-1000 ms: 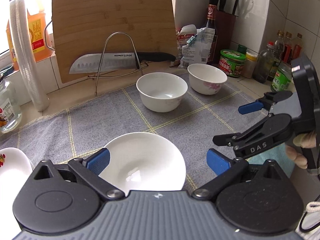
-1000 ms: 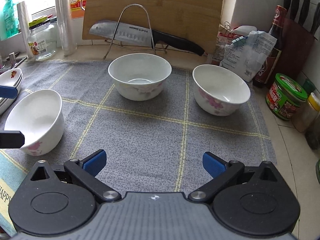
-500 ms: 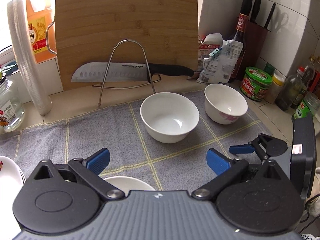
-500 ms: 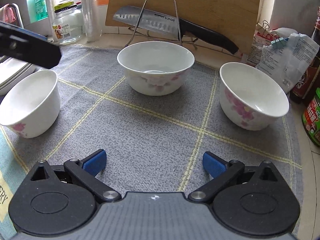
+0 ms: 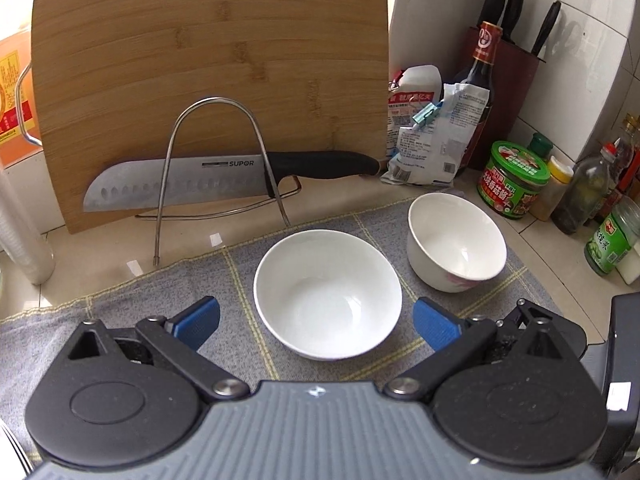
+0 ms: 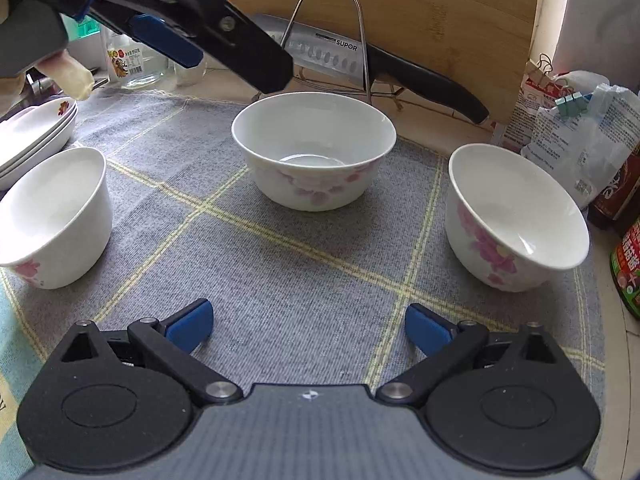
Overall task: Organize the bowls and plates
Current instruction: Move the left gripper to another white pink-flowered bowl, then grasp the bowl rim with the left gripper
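Observation:
Three white bowls with pink flowers stand on the grey checked cloth (image 6: pixel 304 264): a left bowl (image 6: pixel 52 216), a middle bowl (image 6: pixel 314 152) and a right bowl (image 6: pixel 516 216). A stack of plates (image 6: pixel 36 132) lies at the cloth's left edge. My left gripper (image 5: pixel 316 322) is open, held above and just short of the middle bowl (image 5: pixel 328 292), with the right bowl (image 5: pixel 456 252) beyond to the right. In the right wrist view the left gripper (image 6: pixel 224 52) hangs at upper left. My right gripper (image 6: pixel 309 325) is open, low over the cloth, with nothing in it.
A bamboo cutting board (image 5: pixel 208 80) leans on the back wall behind a wire rack (image 5: pixel 216 160) that holds a knife (image 5: pixel 224 176). Bags, a sauce bottle (image 5: pixel 478 80), a knife block and several jars (image 5: pixel 512 180) crowd the back right. A glass jar (image 6: pixel 128 64) stands back left.
My left gripper has moved forward and right, from over the left bowl to above the middle bowl. My right gripper has advanced low toward the bowls. Both stay open.

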Action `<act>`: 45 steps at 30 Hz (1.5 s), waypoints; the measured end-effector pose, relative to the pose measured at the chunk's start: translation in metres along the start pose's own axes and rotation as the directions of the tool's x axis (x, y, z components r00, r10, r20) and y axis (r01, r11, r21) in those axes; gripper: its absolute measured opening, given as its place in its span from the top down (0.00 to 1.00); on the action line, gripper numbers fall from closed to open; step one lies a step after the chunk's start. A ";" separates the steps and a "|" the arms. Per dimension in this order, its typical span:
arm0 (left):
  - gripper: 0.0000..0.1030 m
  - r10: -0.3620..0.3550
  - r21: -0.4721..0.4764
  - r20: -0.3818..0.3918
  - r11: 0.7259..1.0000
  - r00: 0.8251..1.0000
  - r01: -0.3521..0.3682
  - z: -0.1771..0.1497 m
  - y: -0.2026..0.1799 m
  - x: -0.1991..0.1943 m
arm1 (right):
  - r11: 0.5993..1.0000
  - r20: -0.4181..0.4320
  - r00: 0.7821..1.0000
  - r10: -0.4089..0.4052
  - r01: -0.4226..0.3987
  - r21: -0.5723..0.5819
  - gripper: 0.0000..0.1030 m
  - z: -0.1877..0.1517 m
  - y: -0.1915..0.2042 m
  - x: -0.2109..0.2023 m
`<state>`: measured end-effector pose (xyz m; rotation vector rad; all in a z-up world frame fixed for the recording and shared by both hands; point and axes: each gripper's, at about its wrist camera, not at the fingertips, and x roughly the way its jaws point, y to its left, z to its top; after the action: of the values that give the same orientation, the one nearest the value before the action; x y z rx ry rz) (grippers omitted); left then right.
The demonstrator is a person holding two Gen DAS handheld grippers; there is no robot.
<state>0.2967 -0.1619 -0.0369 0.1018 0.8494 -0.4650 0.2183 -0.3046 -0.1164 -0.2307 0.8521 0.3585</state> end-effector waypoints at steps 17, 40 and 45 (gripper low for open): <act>0.01 -0.053 -0.036 -0.084 0.998 0.995 0.050 0.016 0.018 0.057 | 0.998 0.097 0.995 0.019 -0.013 -0.066 0.00 0.044 -0.002 0.021; 0.04 -0.111 -0.022 -0.108 0.994 0.988 0.109 0.021 0.008 0.072 | 0.997 0.166 0.985 0.052 -0.041 -0.072 0.12 0.058 -0.010 0.021; 0.04 -0.110 -0.024 -0.107 0.994 0.988 0.108 0.020 0.008 0.073 | 0.997 0.166 0.985 0.050 -0.039 -0.068 0.12 0.058 -0.009 0.021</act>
<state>0.3557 -0.1864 -0.0783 0.0647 0.9690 -0.5577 0.2747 -0.2891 -0.0950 -0.2387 0.6812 0.4415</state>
